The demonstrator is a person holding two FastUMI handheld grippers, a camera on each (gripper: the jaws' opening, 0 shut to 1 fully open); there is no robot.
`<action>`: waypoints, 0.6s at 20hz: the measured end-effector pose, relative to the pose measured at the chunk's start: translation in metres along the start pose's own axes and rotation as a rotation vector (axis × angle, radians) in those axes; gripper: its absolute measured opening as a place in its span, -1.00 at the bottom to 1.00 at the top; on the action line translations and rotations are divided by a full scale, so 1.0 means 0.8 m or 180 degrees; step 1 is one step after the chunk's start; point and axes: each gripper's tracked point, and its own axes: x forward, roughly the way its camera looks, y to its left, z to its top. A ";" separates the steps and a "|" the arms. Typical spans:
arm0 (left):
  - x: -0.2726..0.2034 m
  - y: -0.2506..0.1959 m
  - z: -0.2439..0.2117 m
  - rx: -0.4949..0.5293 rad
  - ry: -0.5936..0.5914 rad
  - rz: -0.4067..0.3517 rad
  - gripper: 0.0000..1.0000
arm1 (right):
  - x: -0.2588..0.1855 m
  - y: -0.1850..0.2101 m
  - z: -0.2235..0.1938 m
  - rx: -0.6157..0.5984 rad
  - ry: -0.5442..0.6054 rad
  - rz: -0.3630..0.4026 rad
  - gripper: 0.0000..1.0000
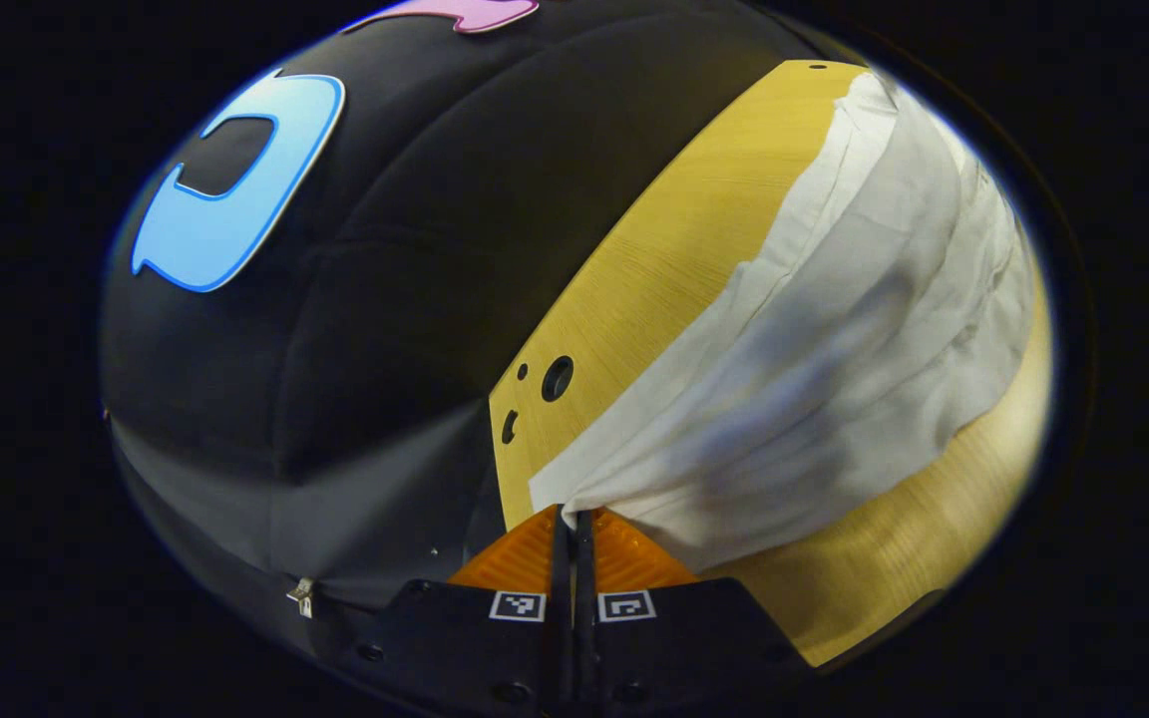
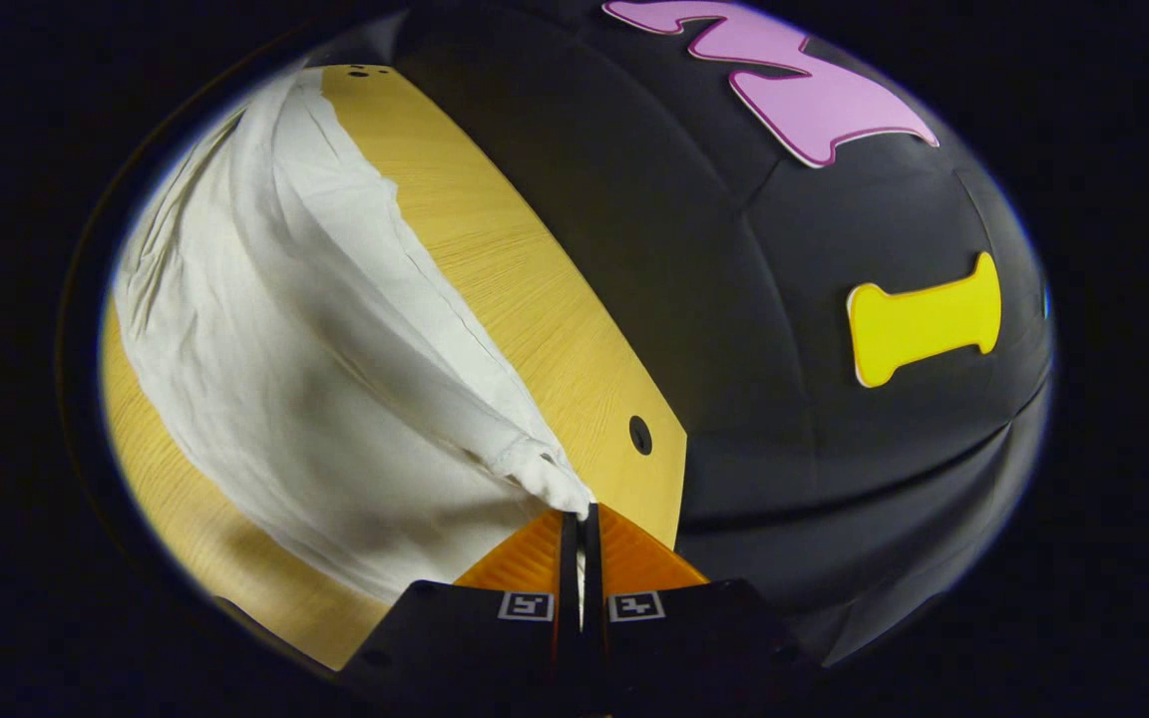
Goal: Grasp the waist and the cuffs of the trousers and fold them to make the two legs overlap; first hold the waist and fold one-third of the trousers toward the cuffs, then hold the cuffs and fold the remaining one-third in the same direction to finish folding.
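Left gripper: I've got my fingers pinched together on one corner of the white cotton trousers.
Right gripper: same here, clamped tight on a bunched hem.
Trousers: lifted at both pinched ends, the rest draped onto the yellow wooden table.
Hard to tell: waist or cuffs, no clue; fabric runs off past the view's edge.
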 end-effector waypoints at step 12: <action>0.034 -0.001 -0.012 0.0152 0.0100 -0.0125 0.20 | 0.027 -0.005 -0.010 0.0062 0.0155 -0.0188 0.79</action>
